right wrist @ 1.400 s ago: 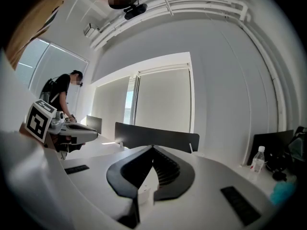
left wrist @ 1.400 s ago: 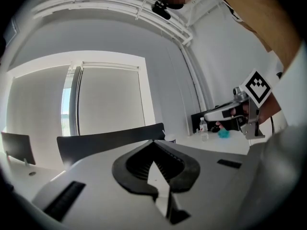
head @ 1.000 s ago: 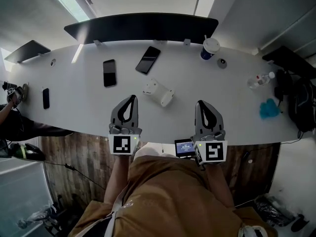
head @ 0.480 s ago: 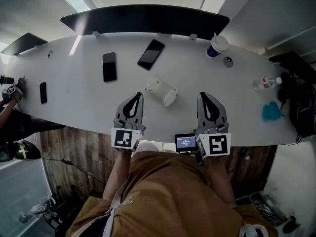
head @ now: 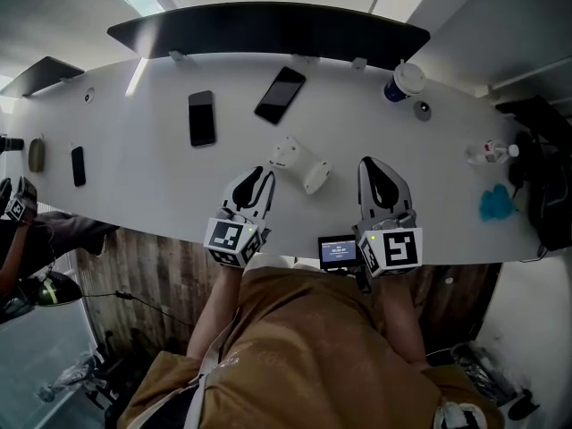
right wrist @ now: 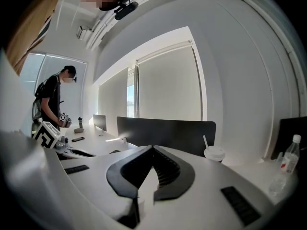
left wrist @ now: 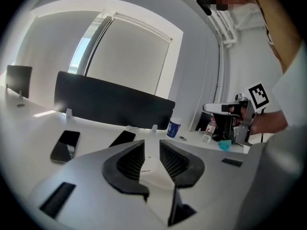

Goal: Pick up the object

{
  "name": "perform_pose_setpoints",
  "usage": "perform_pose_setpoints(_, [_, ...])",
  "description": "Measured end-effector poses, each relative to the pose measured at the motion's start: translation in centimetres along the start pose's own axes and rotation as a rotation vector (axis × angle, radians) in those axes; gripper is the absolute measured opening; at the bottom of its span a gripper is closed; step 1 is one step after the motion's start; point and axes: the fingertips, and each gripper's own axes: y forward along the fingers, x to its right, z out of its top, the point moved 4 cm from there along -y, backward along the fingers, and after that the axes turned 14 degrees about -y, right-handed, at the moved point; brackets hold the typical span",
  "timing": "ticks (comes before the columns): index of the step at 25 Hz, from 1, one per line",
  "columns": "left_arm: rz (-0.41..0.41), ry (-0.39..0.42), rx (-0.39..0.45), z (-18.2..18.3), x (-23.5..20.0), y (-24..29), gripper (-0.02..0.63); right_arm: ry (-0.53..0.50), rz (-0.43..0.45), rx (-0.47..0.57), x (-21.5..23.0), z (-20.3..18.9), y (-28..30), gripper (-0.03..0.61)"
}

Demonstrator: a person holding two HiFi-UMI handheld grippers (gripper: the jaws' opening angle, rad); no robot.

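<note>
Left claw (left wrist: pixel 152 146): jaws slightly apart, just been opening, nothing clamped between pads. Tips angled toward white cylindrical object (head: pixel 299 163), near its left end; no contact visible in head view. Right claw (right wrist: pixel 153 148): jaws together at tips, empty, right of object and apart from it. Object lies on side on white desk (head: pixel 152 181). Beyond object: dark phone (head: pixel 202 118), second dark phone (head: pixel 280 95), lidded cup (head: pixel 404 80) near desk's far edge.
</note>
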Motion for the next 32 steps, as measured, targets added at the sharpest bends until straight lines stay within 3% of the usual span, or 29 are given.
perform_pose_setpoints(3, [-0.019,-0.057,-0.035,-0.9,-0.6,0.8,0.105,0.002,0.003,-0.009,0.0,-0.2,0.5,0.009])
perform_pose_setpoints(8, [-0.033,-0.22,-0.098,-2.7,-2.2,2.2,0.173,0.034,0.013,-0.044,-0.2,-1.4,1.7,0.009])
perform_pose_setpoints(13, [-0.028,-0.351,-0.147,-4.7,-3.7,2.5,0.183,0.046,0.027,-0.076,-0.3,-2.6,2.8,0.009])
perform_pose_setpoints(18, [0.007,-0.62,-0.197,-7.6,-5.9,2.6,0.207,0.044,0.069,-0.101,-0.6,-4.2,3.7,0.008])
perform_pose_setpoints(23, [-0.077,-0.83,-0.207,-8.6,-5.4,3.2,0.244,0.025,0.073,-0.128,0.7,-5.4,4.5,0.009])
perform_pose_setpoints(32, [-0.143,-0.945,-0.236,-10.1,-4.3,5.1,0.244,0.009,0.039,-0.196,2.0,-7.7,4.8,0.009])
